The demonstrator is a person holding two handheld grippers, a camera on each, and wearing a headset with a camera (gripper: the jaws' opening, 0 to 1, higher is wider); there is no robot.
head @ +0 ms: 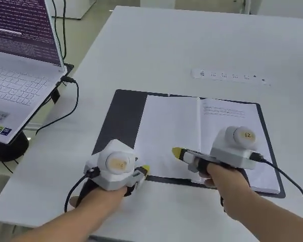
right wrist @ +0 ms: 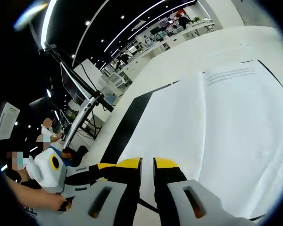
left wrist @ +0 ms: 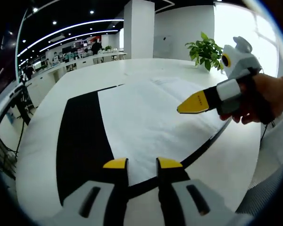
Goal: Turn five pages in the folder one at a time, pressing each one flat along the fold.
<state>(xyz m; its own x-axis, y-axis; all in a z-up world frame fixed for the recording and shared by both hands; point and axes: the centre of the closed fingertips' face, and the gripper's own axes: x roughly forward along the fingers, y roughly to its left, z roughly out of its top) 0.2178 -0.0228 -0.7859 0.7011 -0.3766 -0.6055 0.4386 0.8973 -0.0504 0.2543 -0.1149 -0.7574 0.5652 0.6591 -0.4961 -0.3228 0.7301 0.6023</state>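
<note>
Folder (head: 122, 113) lay open flat on the white table (head: 156, 50), black inner cover bare on its left side, a blank left pg (head: 169, 131) next to it and a right pg (head: 227, 113) w/ a few lines of print at the top. Left gripper (head: 144, 170) sat at the folder's near edge by the blank pg's lower left corner. In the left gripper view its yellow-tipped jaws (left wrist: 142, 163) stood a narrow gap apart w/ nothing between them. Right gripper (head: 177, 152) was held sideways over the lower part of the blank pg, left of the fold, tip pointing toward the left gripper. Its jaws (right wrist: 147, 162) were all but together and gripped nothing; couldn't tell if the tip touched the paper. An open laptop (head: 20, 65) stood at the table's left edge and a white power strip (head: 232, 76) lay beyond the folder.
</note>
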